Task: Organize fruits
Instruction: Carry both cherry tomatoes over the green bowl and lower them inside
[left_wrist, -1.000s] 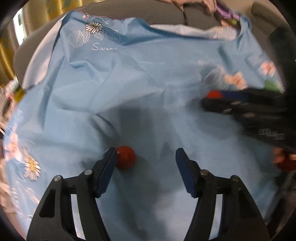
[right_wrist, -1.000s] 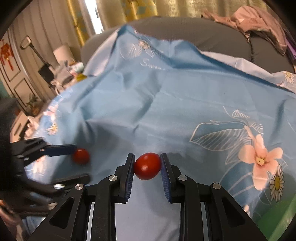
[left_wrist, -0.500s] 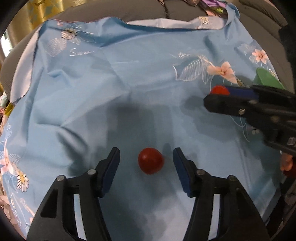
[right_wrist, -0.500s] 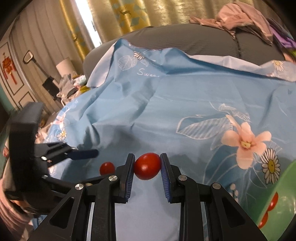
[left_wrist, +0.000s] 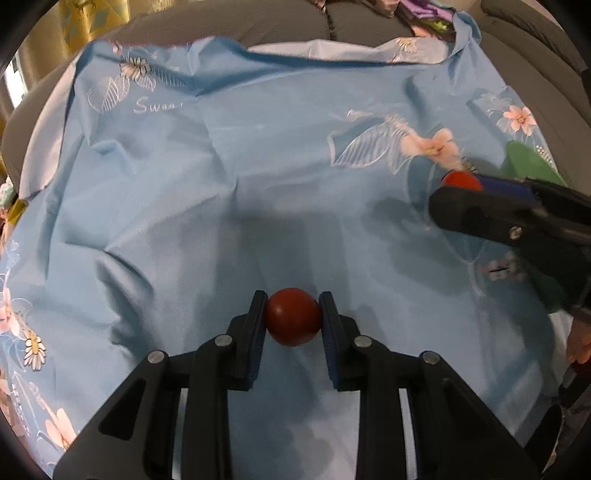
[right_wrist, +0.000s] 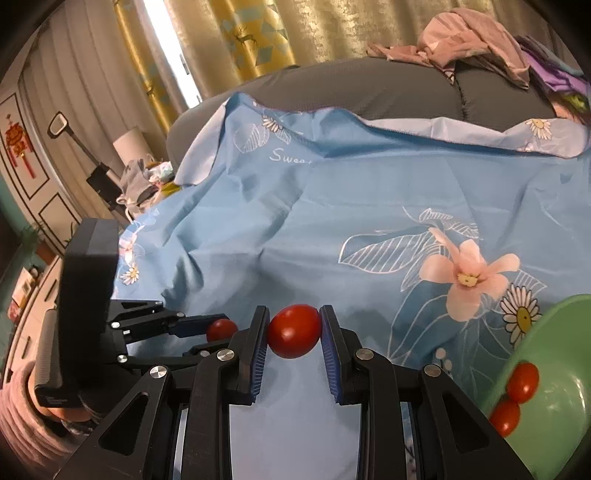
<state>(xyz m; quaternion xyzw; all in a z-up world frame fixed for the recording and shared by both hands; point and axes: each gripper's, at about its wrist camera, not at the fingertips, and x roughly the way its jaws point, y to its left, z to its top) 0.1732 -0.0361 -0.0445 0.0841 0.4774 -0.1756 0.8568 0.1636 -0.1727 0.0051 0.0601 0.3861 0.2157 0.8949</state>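
My left gripper (left_wrist: 292, 317) is shut on a red cherry tomato (left_wrist: 293, 316) low over the blue flowered cloth (left_wrist: 258, 177). My right gripper (right_wrist: 293, 331) is shut on another red cherry tomato (right_wrist: 294, 331) and holds it above the cloth. The right gripper also shows at the right of the left wrist view (left_wrist: 458, 184), and the left gripper at the left of the right wrist view (right_wrist: 218, 328). A green bowl (right_wrist: 554, 413) at the lower right holds two cherry tomatoes (right_wrist: 521, 376).
The cloth covers a grey sofa (right_wrist: 369, 88) with a heap of clothes (right_wrist: 472, 40) on its back. Curtains (right_wrist: 240, 37) and clutter (right_wrist: 144, 181) lie at the left. The bowl's rim (left_wrist: 524, 158) shows behind the right gripper.
My left gripper has closed on the tomato that lay between its open fingers. My right gripper has carried its tomato to the right, nearer the green bowl.
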